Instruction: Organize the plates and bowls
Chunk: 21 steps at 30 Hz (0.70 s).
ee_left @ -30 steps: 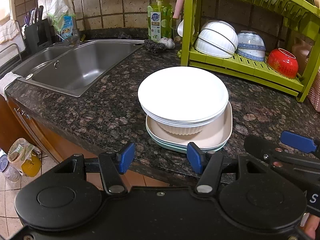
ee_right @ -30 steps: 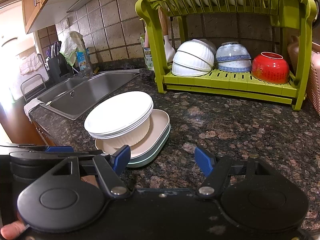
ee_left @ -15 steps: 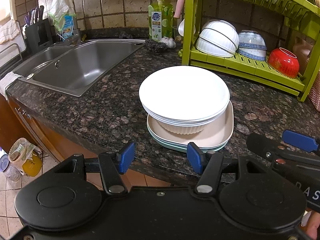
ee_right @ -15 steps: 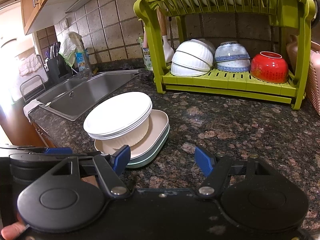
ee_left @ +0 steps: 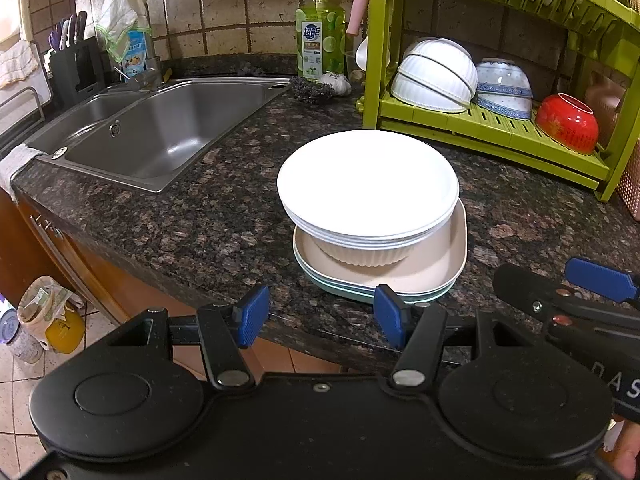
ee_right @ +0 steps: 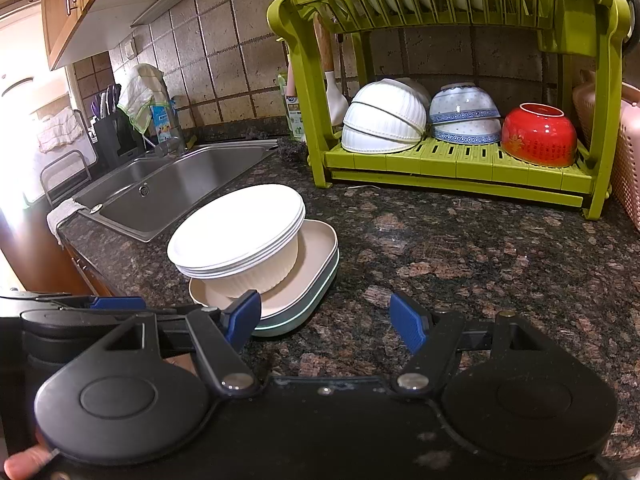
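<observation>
A stack of white round plates [ee_left: 368, 180] [ee_right: 236, 232] rests on a ribbed white bowl [ee_left: 360, 254] [ee_right: 260, 276], which sits in beige and teal square plates [ee_left: 440, 272] [ee_right: 316, 264] on the granite counter. The green dish rack [ee_left: 496, 136] [ee_right: 456, 164] holds white bowls [ee_right: 384, 122], blue-patterned bowls [ee_right: 464, 114] and a red bowl [ee_right: 538, 136]. My left gripper [ee_left: 318, 314] stands open just in front of the stack, holding nothing. My right gripper [ee_right: 326, 318] is open to the stack's right, over bare counter; it also shows as the right gripper [ee_left: 600, 280] in the left view.
A steel sink [ee_left: 160, 132] lies to the left, with a knife block [ee_left: 76, 68] and a soap bottle [ee_left: 320, 32] behind. A pink basket [ee_right: 628, 168] stands right of the rack. The counter edge [ee_left: 120, 256] drops to a tiled floor.
Both grippers have edged slightly forward toward the stack; their fingers have stayed open. The dishes have not moved.
</observation>
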Tool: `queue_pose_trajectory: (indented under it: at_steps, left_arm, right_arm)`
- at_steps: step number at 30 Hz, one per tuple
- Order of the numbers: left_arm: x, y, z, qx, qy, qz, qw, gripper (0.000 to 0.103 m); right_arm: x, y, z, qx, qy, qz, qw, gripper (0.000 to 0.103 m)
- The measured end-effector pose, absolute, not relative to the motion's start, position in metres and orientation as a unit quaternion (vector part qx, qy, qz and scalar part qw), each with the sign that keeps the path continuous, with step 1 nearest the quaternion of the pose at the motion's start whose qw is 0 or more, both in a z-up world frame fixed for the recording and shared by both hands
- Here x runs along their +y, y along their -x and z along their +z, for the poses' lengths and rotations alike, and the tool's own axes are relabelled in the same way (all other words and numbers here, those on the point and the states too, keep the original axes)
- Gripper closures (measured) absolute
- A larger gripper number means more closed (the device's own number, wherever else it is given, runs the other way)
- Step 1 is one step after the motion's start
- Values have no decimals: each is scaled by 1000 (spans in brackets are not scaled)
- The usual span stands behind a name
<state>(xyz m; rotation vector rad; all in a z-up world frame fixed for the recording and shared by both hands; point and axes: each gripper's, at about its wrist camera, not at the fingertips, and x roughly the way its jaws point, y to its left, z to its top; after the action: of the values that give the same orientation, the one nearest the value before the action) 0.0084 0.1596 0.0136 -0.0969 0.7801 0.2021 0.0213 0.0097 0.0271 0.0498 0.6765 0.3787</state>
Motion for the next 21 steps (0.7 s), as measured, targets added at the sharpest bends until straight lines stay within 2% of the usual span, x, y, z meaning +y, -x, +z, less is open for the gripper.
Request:
queue_pose_trajectory:
  at_steps: [21]
  left_arm:
    - [158,-8,14,377,45,96,920,40]
  right_arm:
    - [10,-21,27,330,-25,185,925,28]
